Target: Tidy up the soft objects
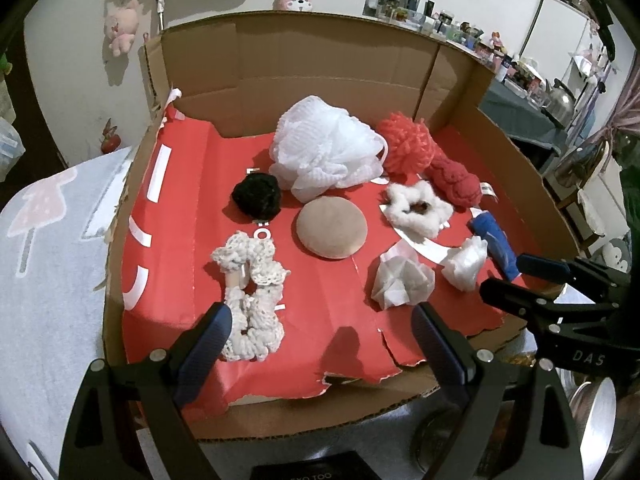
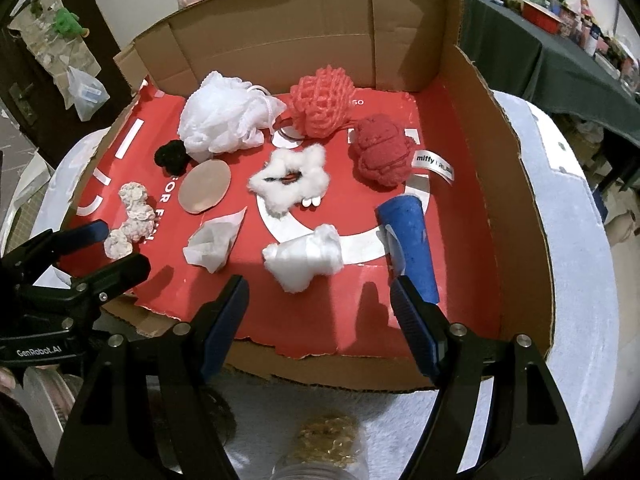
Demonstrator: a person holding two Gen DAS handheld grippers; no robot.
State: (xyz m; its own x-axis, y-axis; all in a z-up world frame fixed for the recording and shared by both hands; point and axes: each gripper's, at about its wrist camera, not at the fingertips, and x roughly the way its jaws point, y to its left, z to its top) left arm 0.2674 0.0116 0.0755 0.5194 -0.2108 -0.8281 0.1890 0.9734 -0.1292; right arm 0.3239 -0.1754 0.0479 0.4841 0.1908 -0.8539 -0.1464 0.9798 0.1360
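Observation:
Soft objects lie on the red liner of an open cardboard box [image 1: 320, 60] [image 2: 516, 216]: a white mesh pouf [image 1: 320, 148] [image 2: 224, 116], a coral knit ball [image 1: 408, 142] [image 2: 324, 100], a red knit bundle [image 1: 456, 180] [image 2: 380, 152], a black pompom [image 1: 256, 196] [image 2: 173, 156], a tan round pad [image 1: 332, 227] [image 2: 205, 191], a cream lace scrunchie [image 1: 252, 292] [image 2: 134, 216], a white fluffy star [image 1: 418, 206] [image 2: 292, 180], crumpled tissue [image 1: 402, 278] [image 2: 214, 242], a white wad [image 1: 466, 262] [image 2: 306, 258], and a blue roll [image 1: 496, 246] [image 2: 412, 240]. My left gripper [image 1: 320, 336] [image 2: 106, 248] is open beside the scrunchie. My right gripper [image 2: 320, 308] [image 1: 512, 276] is open near the wad.
The box sits on a round table with a pale cloth [image 1: 52, 248] [image 2: 580, 240]. Its back and side walls stand high; the front edge is low and torn. Plush toys hang on the wall [image 1: 120, 28]. A cluttered dark table [image 2: 560, 40] stands at the right.

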